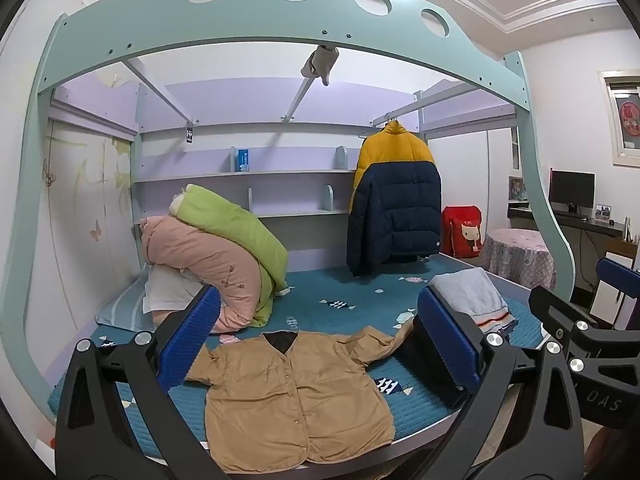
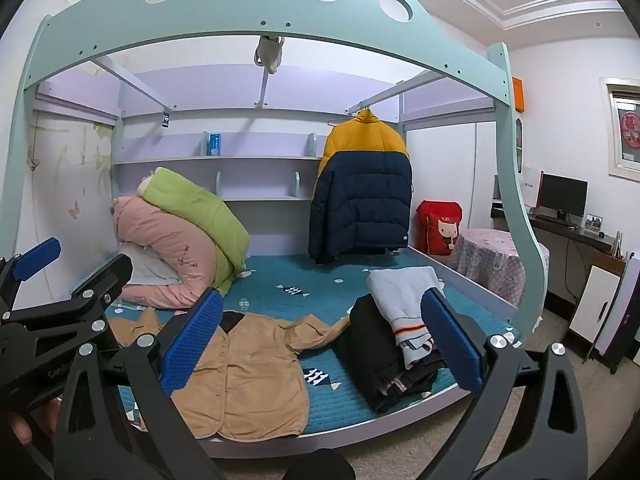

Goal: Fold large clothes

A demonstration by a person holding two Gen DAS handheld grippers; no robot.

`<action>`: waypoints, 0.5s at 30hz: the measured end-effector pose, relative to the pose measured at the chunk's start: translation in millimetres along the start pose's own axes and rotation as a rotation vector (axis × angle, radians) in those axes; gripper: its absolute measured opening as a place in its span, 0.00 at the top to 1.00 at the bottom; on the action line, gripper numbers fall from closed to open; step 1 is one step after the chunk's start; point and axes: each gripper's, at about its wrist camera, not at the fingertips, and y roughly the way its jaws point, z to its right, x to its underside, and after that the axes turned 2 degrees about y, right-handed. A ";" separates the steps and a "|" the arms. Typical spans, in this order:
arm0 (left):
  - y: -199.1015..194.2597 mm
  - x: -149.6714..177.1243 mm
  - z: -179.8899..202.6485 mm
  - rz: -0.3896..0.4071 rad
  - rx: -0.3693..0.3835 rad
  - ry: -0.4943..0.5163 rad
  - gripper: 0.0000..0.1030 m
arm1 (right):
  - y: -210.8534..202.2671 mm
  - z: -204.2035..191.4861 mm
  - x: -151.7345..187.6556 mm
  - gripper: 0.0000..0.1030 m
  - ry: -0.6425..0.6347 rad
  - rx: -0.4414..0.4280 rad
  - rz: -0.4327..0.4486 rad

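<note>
On the teal bed mattress (image 1: 344, 288), near its front edge, a tan jacket (image 1: 296, 400) lies spread flat, front side up, one sleeve stretched toward a stack of folded clothes (image 2: 400, 328) at the right. Both claws hover above the bed's edge, touching nothing: the left claw (image 1: 320, 344) has its blue pads wide apart, and the right claw (image 2: 320, 340) is likewise spread and empty. Farther back, pink and green bedding (image 1: 216, 256) is piled at the left, and a yellow-and-navy puffer coat (image 1: 394, 200) hangs from a rail.

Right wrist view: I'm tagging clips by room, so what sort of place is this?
Most likely a child's bedroom: a bunk bed, rolled quilts on its mattress, and a desk with a monitor.
</note>
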 end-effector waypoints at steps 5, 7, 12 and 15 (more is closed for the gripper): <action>-3.3 -5.8 1.0 0.002 -0.002 -0.004 0.04 | -1.7 -2.2 -2.4 0.07 -0.005 0.008 0.010; -3.6 -8.1 2.9 0.004 -0.001 -0.005 0.04 | -1.4 -1.3 -3.9 0.07 -0.003 0.008 0.010; -3.3 -7.2 2.7 0.007 -0.001 -0.006 0.04 | -1.5 -1.3 -2.9 0.07 -0.004 0.009 0.010; -3.5 -7.5 2.9 0.007 -0.001 -0.007 0.04 | -1.9 -1.0 -2.7 0.07 -0.004 0.014 0.012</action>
